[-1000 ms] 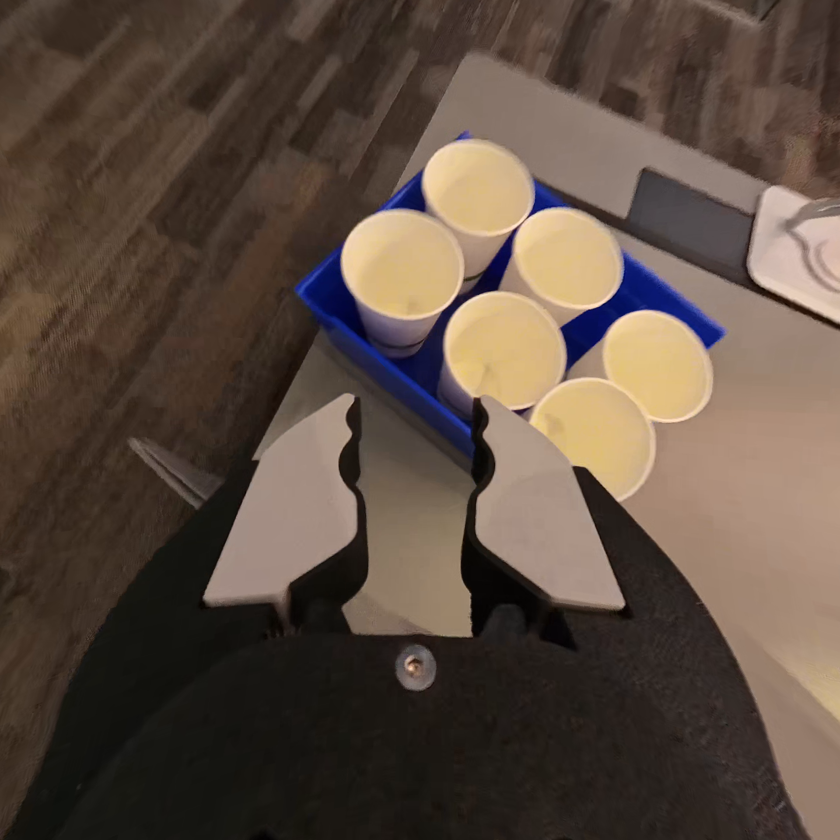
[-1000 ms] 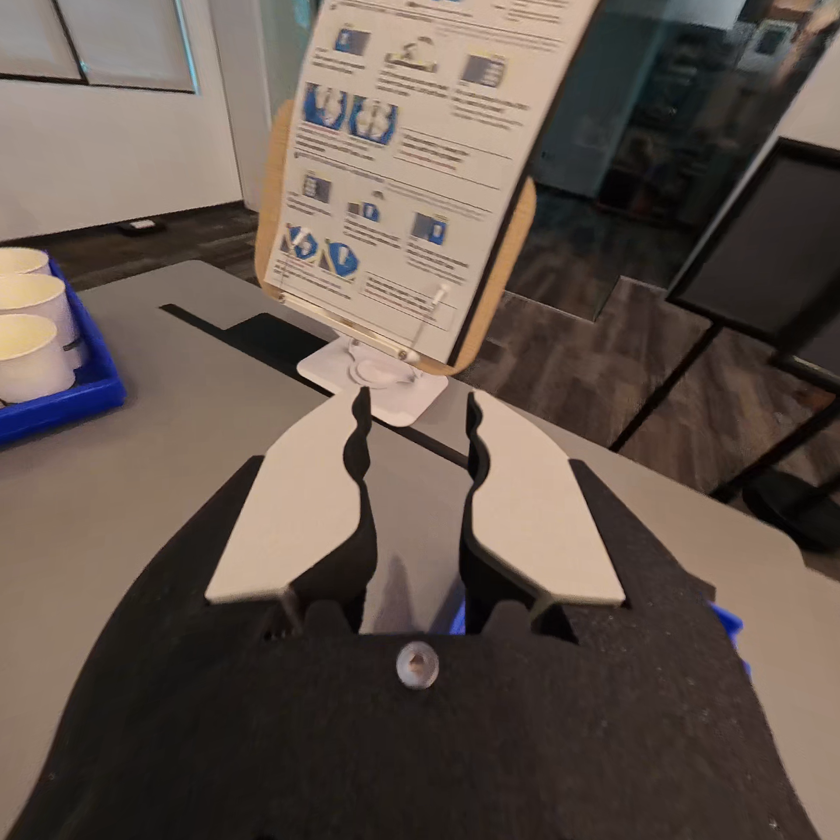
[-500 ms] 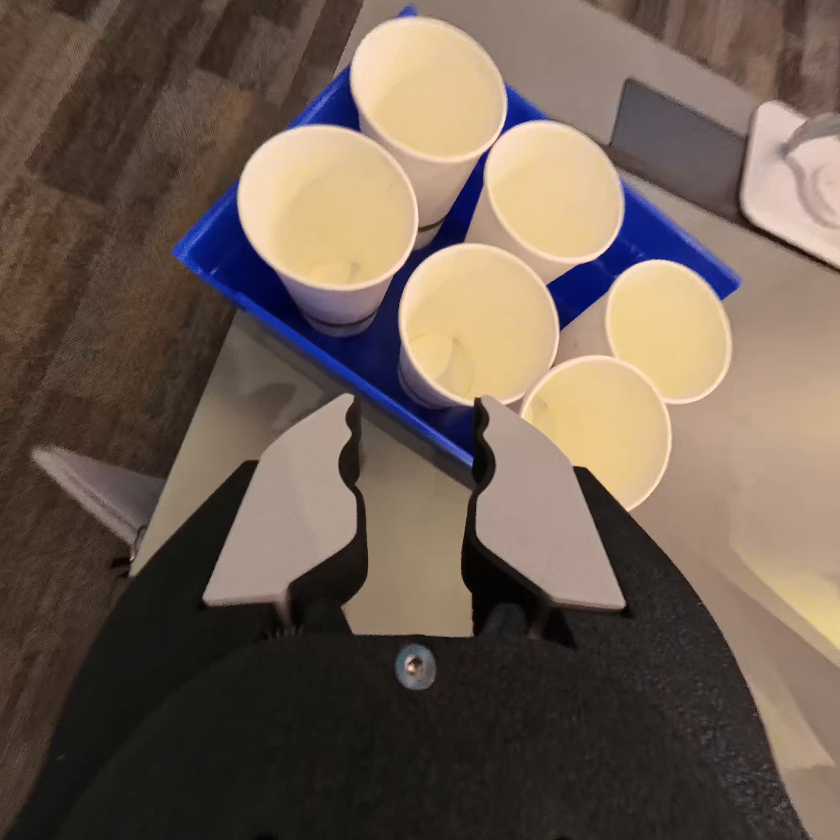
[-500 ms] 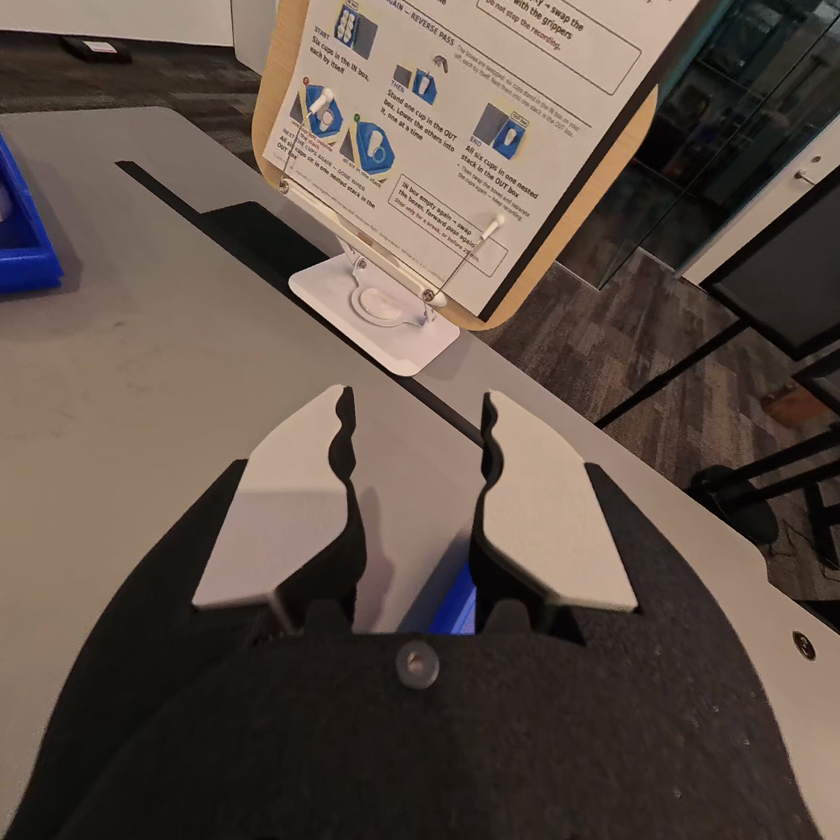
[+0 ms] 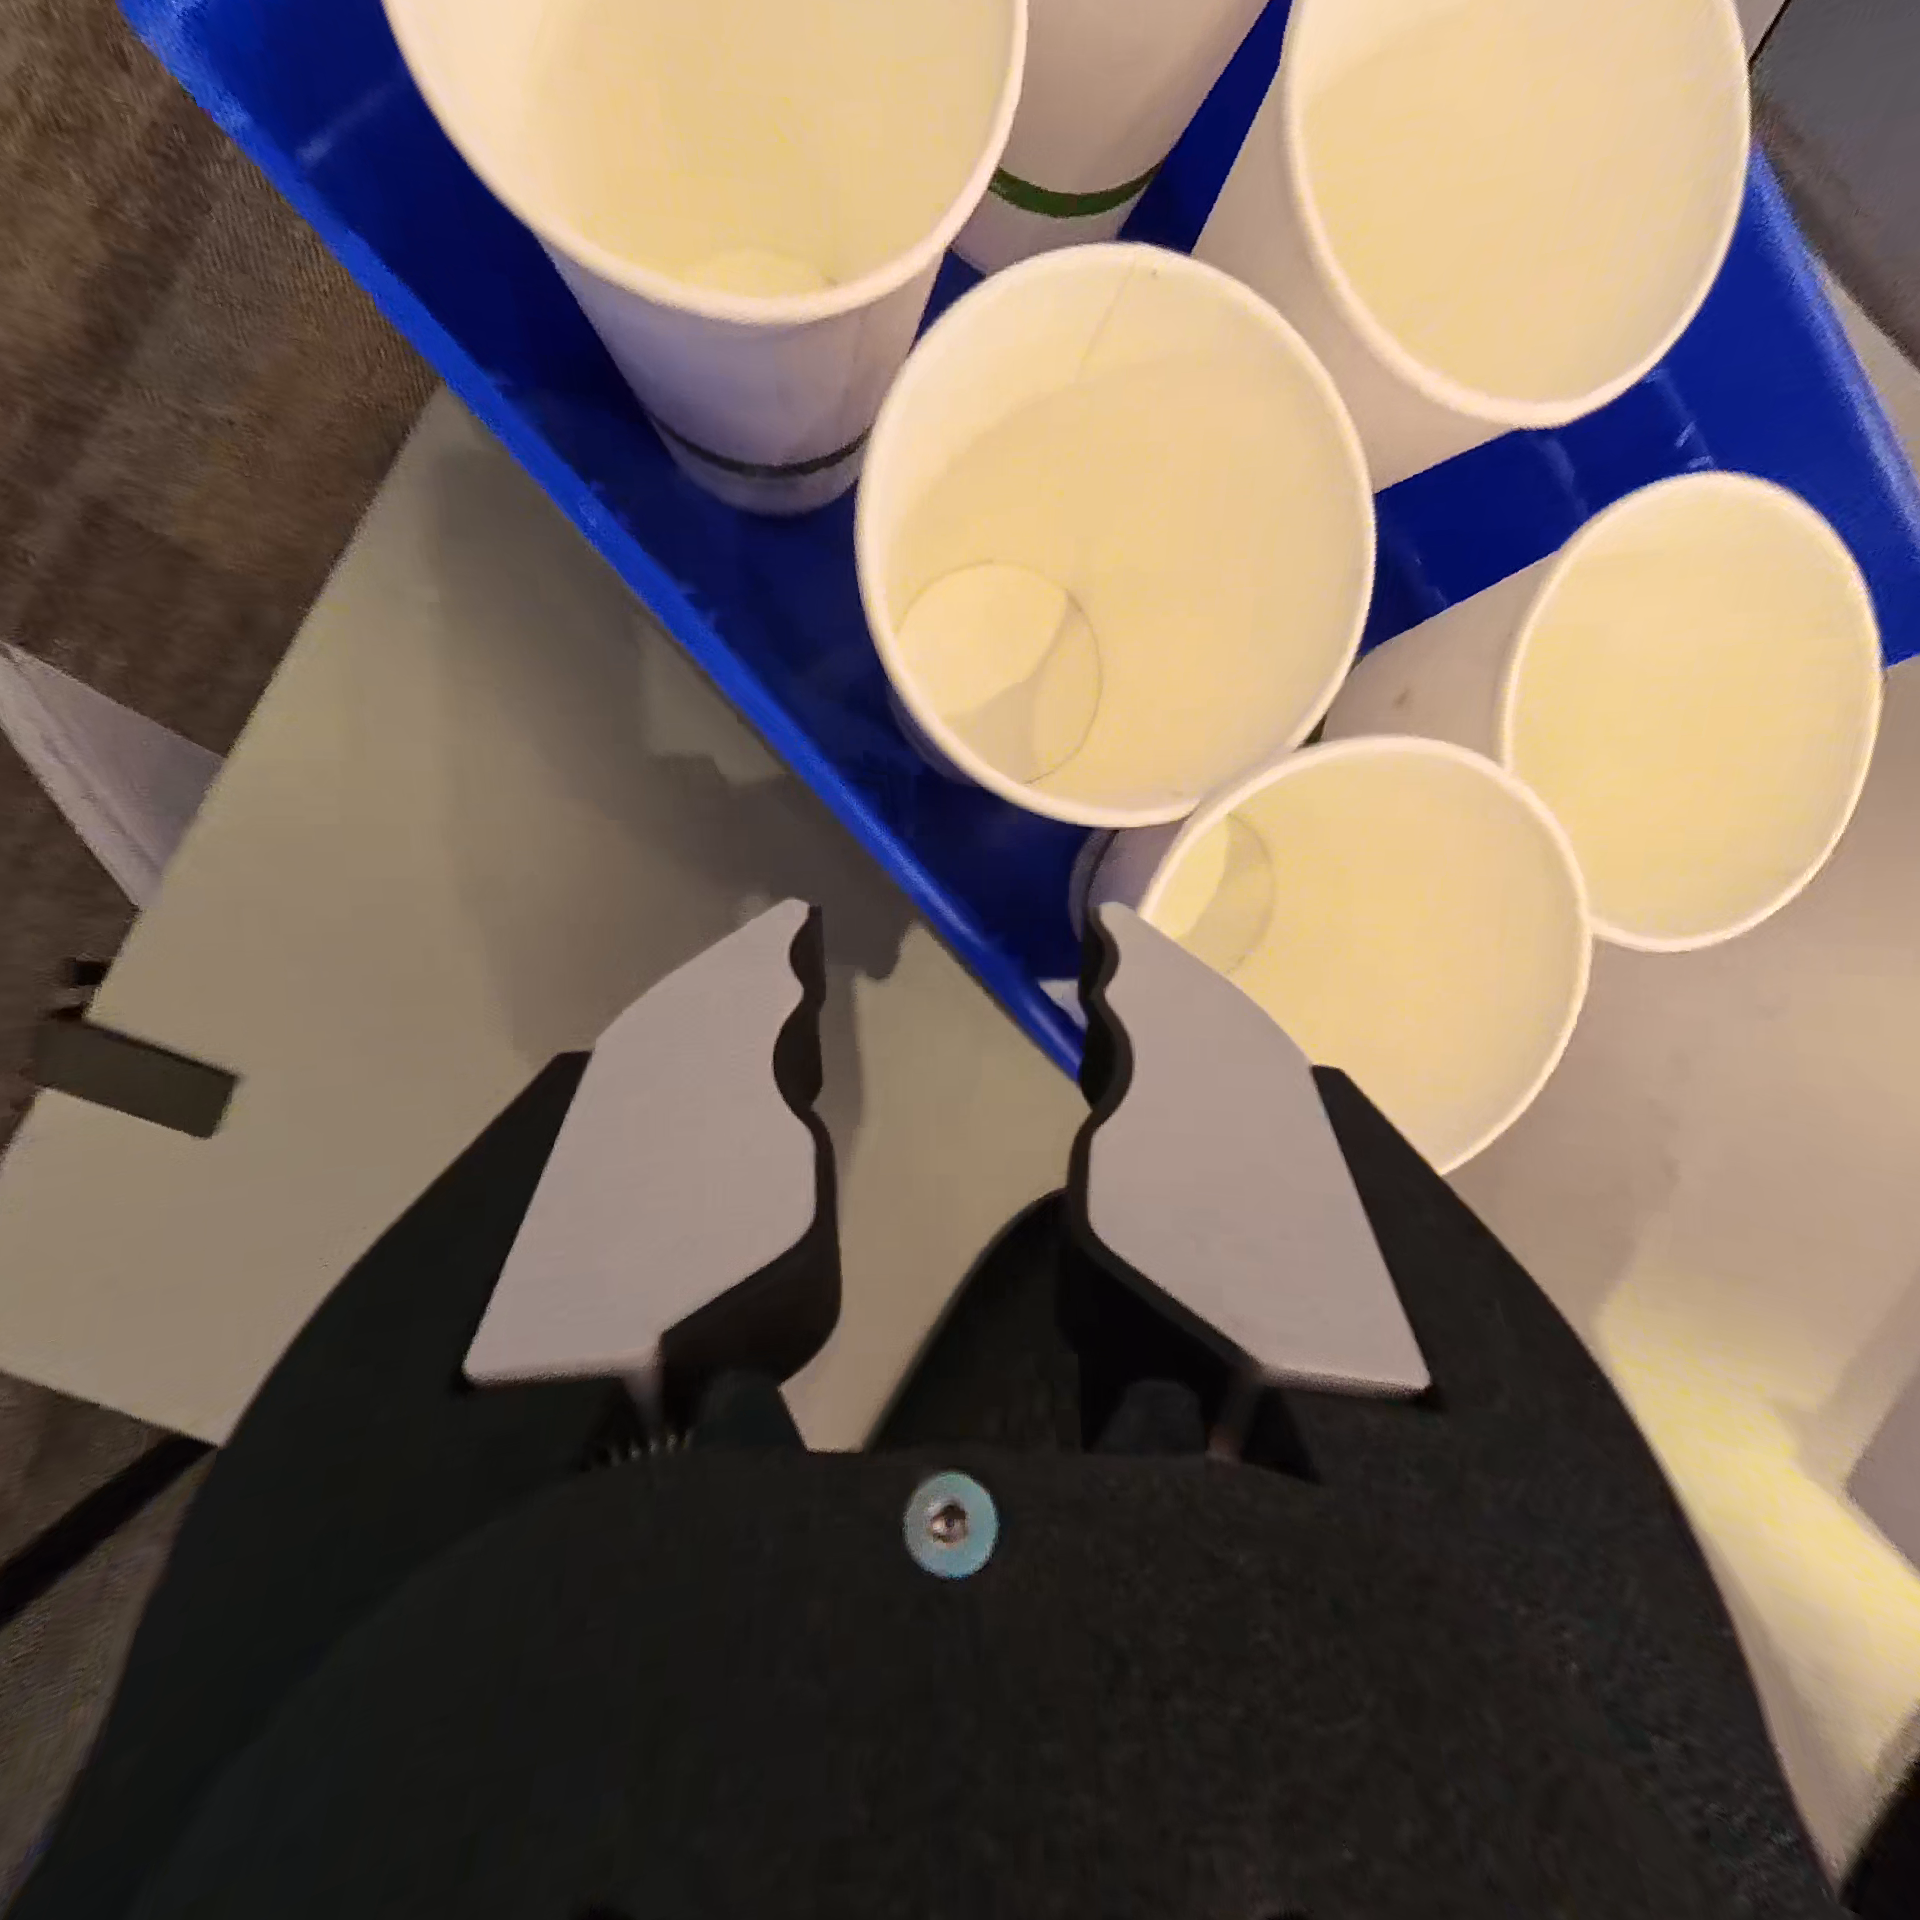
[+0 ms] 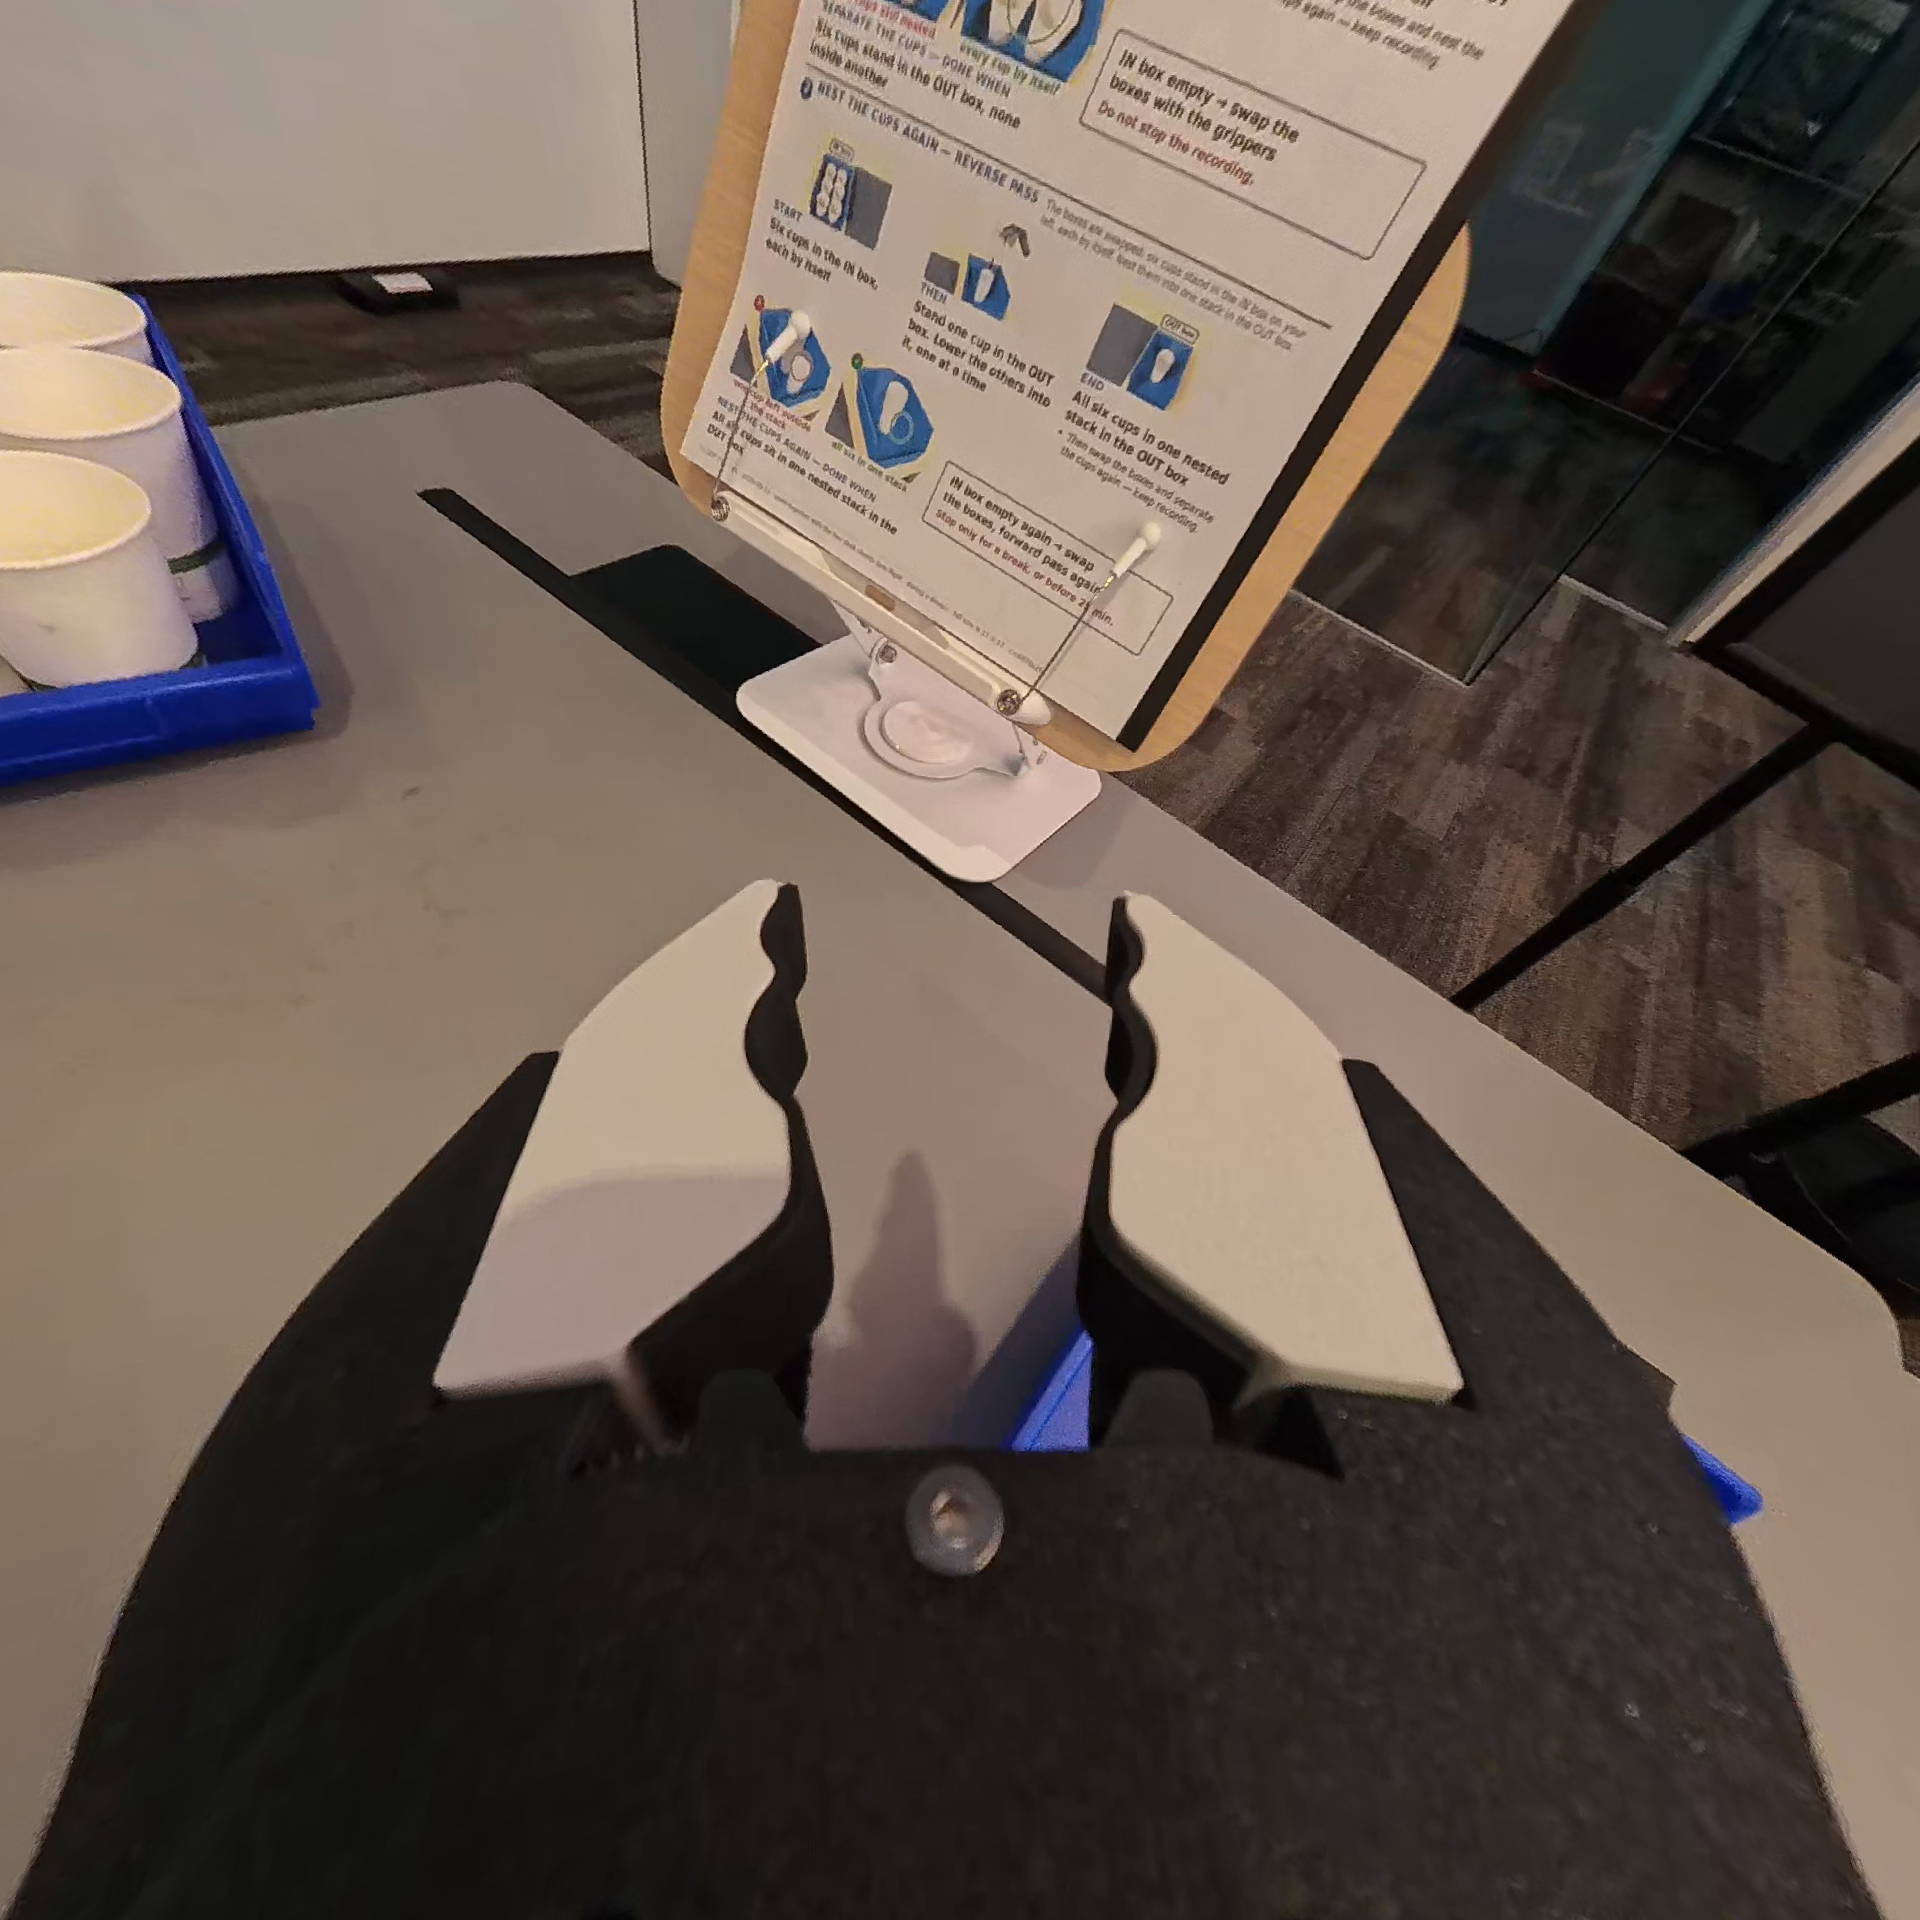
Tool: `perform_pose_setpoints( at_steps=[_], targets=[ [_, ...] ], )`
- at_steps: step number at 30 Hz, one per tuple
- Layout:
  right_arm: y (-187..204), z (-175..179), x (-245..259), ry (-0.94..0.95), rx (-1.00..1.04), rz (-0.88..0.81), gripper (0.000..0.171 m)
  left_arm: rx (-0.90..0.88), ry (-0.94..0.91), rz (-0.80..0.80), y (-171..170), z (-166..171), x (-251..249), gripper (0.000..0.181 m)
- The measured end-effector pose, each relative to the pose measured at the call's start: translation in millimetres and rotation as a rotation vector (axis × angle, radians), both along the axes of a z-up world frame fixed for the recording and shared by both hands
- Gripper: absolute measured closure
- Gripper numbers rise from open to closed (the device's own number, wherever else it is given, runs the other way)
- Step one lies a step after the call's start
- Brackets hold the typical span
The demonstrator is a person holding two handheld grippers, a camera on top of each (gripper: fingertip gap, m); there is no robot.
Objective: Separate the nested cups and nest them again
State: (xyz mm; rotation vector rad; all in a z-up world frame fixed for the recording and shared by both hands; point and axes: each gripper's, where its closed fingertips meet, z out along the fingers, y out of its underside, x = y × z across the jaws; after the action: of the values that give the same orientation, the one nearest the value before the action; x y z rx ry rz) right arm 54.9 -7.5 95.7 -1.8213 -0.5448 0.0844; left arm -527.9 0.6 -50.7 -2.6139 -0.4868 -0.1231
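The left hand-held gripper (image 5: 951, 977) hangs above the grey bench (image 5: 395, 935), its two fingers parted by a moderate gap with nothing between them. Just past the fingertips, from 12 to 2 o'clock, runs the near wall of a blue tray (image 5: 665, 540) that sits at the bench corner. Six white paper cups stand upright and separate, mouths open to the camera. The nearest cup (image 5: 1371, 935) lies at 1 o'clock, its rim partly behind the right fingertip in the picture; whether it touches cannot be told. A second cup (image 5: 1694, 707) stands beside it at 2 o'clock. A third cup (image 5: 1112, 530) is at 12 o'clock inside the tray, and a fourth cup (image 5: 707, 135) with a dark band near its base is at 11 o'clock. A fifth cup (image 5: 1517, 187) is at 1 o'clock farther back, and between those two a sixth cup (image 5: 1070, 156) with a green band shows only its lower wall. Dark wood-patterned floor (image 5: 156, 364) lies at 10 o'clock.

The right hand-held gripper (image 6: 951, 925) is held over bare bench, fingers likewise moderately apart and empty. At 12 o'clock stands a printed instruction sheet (image 6: 1039, 312) on a white stand (image 6: 925, 769). At 9 to 10 o'clock the tray and three of the cups appear again. A second blue box (image 6: 1049, 1392) peeks out beneath the gripper body.
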Motion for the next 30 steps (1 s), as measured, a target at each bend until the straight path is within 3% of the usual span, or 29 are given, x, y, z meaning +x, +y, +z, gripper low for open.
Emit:
perform_pose_setpoints(
  at_steps=[10, 18, 22, 30],
  targets=[
    [-11.7, 18.6, 21.9, 0.144, 0.048, 0.017, 0.118, -0.106, -0.035, 0.082, 0.1, -22.1, -5.3, 0.142],
    [-9.3, 12.5, 27.8, 0.142, 0.018, 0.012, 0.118, -0.118, -0.133, 0.116, 2.4, -31.9, -12.3, 0.152],
    [-7.6, 10.3, 26.5, 0.135, 0.008, 0.016, 0.118, -0.152, -0.164, 0.056, 7.4, -31.1, -6.5, 0.168],
    [-2.7, -2.1, 28.7, 0.101, -0.036, 0.004, 0.118, -0.280, -0.032, -0.183, 15.4, -31.2, -2.3, 0.166]
  ],
)
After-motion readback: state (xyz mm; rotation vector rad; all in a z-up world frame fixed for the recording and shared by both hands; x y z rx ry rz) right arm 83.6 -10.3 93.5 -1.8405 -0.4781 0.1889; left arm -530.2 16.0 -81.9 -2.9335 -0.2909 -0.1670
